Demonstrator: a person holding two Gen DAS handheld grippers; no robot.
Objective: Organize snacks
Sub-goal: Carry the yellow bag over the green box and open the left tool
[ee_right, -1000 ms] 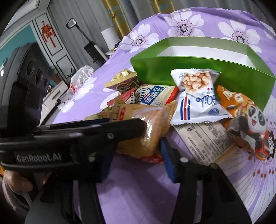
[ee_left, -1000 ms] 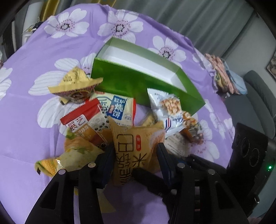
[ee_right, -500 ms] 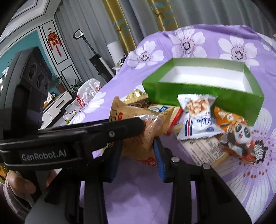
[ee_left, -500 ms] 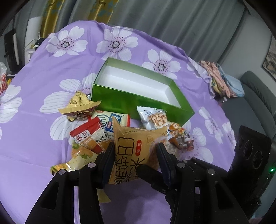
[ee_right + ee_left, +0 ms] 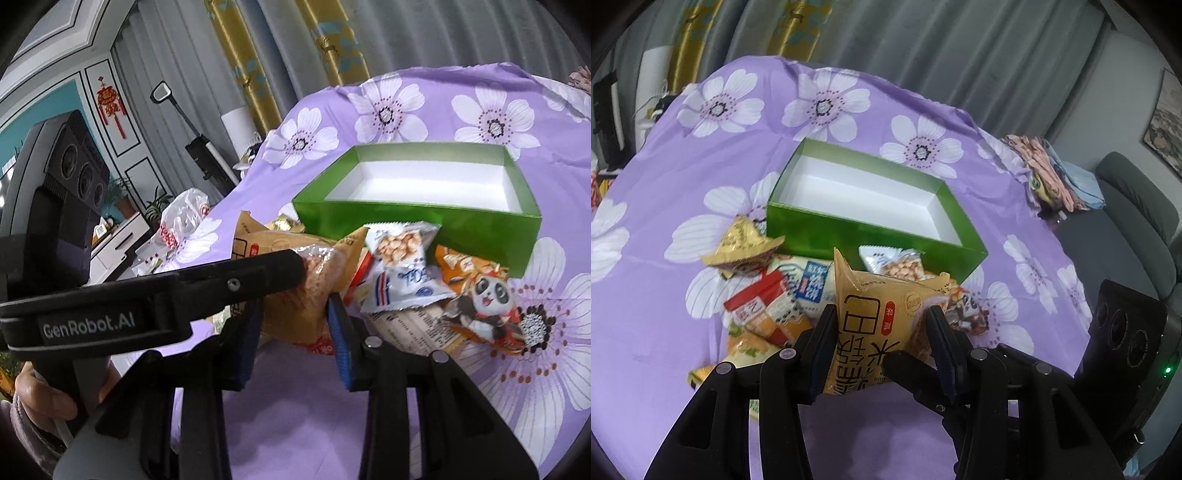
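Observation:
A tan snack packet (image 5: 886,302) with large printed characters hangs above the snack pile, and both grippers hold it. My left gripper (image 5: 882,332) is shut on its two sides. From the right, my right gripper (image 5: 295,328) has its blue pads (image 5: 338,332) against the same packet (image 5: 303,310). One of its black fingers (image 5: 912,373) shows under the packet in the left wrist view. The open green box (image 5: 871,229) with a white inside stands empty just beyond the pile. A peanut packet (image 5: 402,258) and a panda packet (image 5: 480,299) lie before the box (image 5: 406,225).
More packets lie on the purple flowered cloth (image 5: 701,184): gold (image 5: 742,247), red (image 5: 757,310), blue-and-white (image 5: 809,284). Folded cloths (image 5: 1049,173) and a grey sofa (image 5: 1137,206) are at the right. A plastic bag (image 5: 184,218) lies far left. A hand (image 5: 40,391) grips the left gripper's handle.
Both grippers have risen with the tan packet, so the pile and box look farther below. The right gripper's jaws have narrowed from wide apart onto the packet.

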